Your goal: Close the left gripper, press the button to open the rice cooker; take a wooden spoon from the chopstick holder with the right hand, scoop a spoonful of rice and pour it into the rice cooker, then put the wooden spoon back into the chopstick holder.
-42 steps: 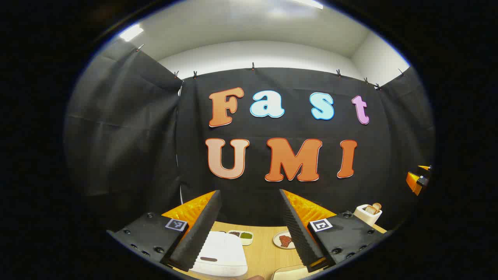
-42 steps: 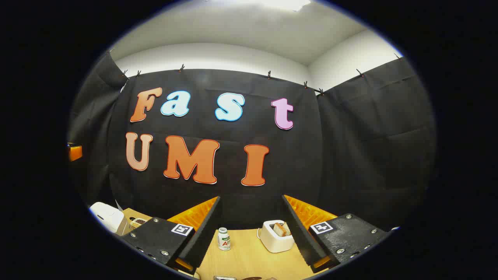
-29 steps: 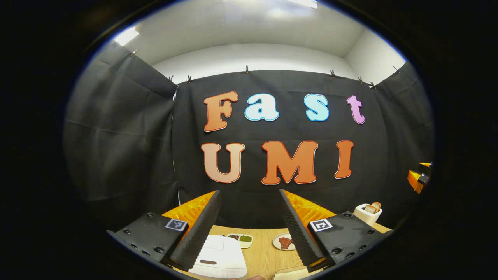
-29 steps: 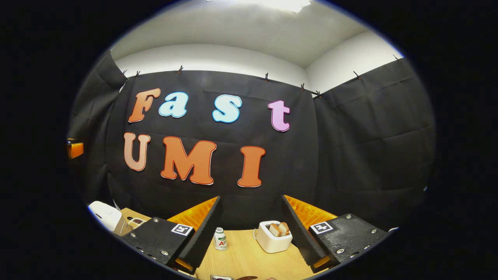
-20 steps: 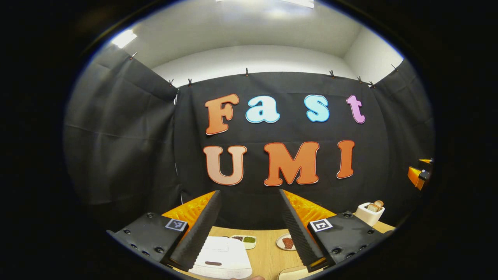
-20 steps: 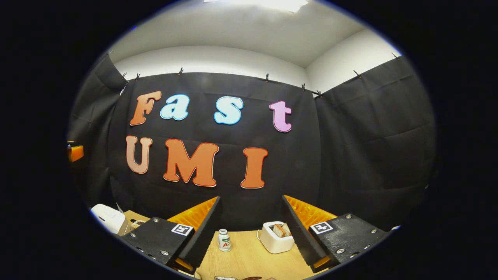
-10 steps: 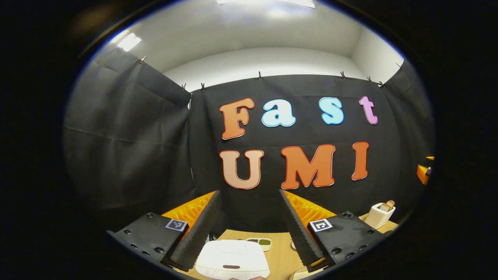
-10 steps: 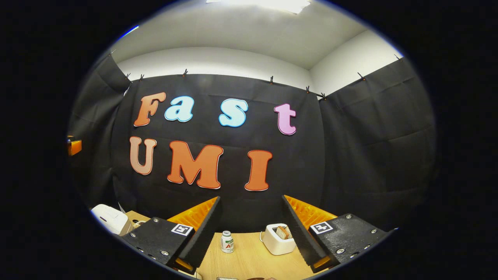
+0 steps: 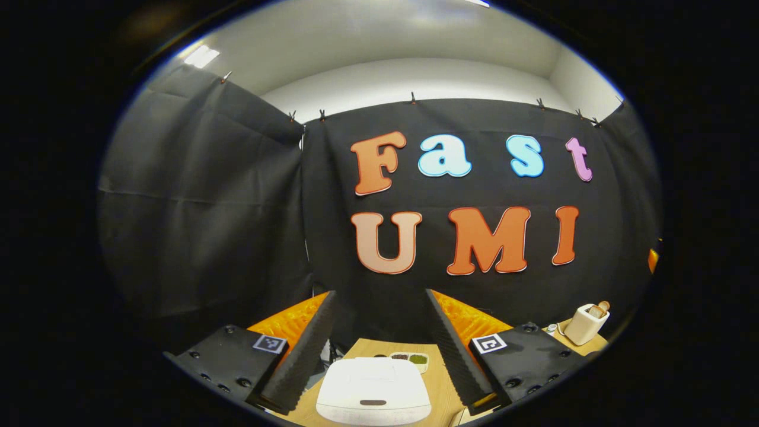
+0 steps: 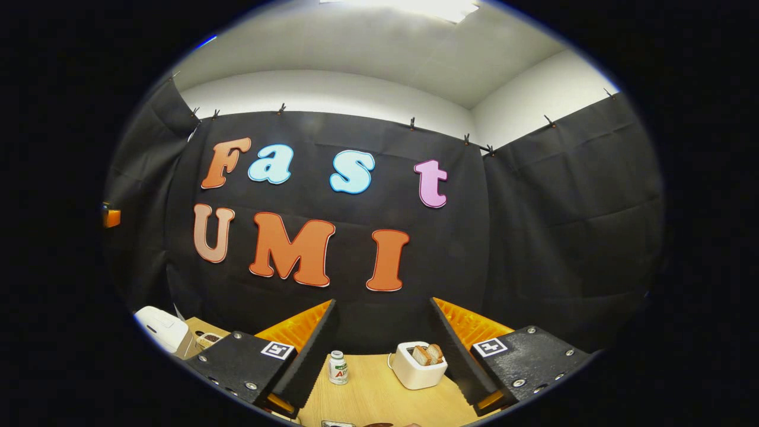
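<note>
The white rice cooker (image 9: 373, 391) sits shut on the wooden table (image 9: 442, 385), low in the left gripper view, its dark button slot facing me. My left gripper (image 9: 379, 296) hangs open above and in front of it, nothing between the fingers. In the right gripper view the rice cooker (image 10: 161, 327) lies at the far left edge. My right gripper (image 10: 382, 303) is open and held high over the table (image 10: 379, 397), pointing at the back wall.
A white toaster (image 10: 420, 363) with bread slices and a small white bottle (image 10: 338, 367) stand near the back. A divided dish (image 9: 410, 359) with dark and green contents lies behind the cooker. The toaster (image 9: 586, 323) is at the right.
The left gripper has swung leftward, so the rice cooker now sits centred between its fingers instead of off to the left. The right gripper has barely shifted. Both stay open.
</note>
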Demonstrator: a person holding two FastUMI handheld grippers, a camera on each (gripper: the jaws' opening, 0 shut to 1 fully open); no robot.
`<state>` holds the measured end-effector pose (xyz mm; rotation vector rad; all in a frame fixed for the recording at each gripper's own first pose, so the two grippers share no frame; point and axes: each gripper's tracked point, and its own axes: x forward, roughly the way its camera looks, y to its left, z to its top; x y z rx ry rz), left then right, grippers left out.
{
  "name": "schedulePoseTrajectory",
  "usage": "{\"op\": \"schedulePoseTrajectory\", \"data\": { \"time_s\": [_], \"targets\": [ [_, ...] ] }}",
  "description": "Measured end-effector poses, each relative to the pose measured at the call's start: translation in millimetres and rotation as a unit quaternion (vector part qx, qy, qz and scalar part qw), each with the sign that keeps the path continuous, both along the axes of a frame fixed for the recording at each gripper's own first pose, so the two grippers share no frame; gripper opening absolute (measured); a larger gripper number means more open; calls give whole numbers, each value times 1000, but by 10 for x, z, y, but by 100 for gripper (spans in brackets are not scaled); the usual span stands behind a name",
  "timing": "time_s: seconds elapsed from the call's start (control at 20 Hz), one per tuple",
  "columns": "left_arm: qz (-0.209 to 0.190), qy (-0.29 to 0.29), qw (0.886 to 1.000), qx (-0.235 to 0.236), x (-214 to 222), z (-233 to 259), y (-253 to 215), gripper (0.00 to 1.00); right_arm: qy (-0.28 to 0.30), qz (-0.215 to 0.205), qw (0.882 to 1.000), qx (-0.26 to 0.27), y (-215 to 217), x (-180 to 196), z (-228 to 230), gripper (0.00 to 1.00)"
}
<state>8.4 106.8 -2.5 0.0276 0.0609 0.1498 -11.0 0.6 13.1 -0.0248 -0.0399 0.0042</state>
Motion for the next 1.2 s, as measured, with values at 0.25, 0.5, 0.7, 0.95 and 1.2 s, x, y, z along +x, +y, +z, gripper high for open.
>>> {"op": "schedulePoseTrajectory", "data": {
  "time_s": [0.25, 0.5, 0.7, 0.95, 1.2],
  "targets": [
    [7, 54, 998, -34, 99, -368, 126, 8, 2, 0, 1000, -3, 11, 13, -42, 94],
    [14, 165, 981, -106, 196, -1050, 199, 5, 11, -5, 1000, -5, -23, 1, -157, 94],
    [7, 253, 957, -143, 218, -1617, 226, 3, 22, -18, 1000, -5, -119, -19, -263, 94],
    [0, 354, 914, -200, 196, -2358, 178, 6, 43, -31, 999, -8, -216, -60, -443, 94],
    [-5, 427, 873, -235, 102, -2906, 85, 6, 64, -42, 997, -10, -303, -101, -603, 94]
  ]
}}
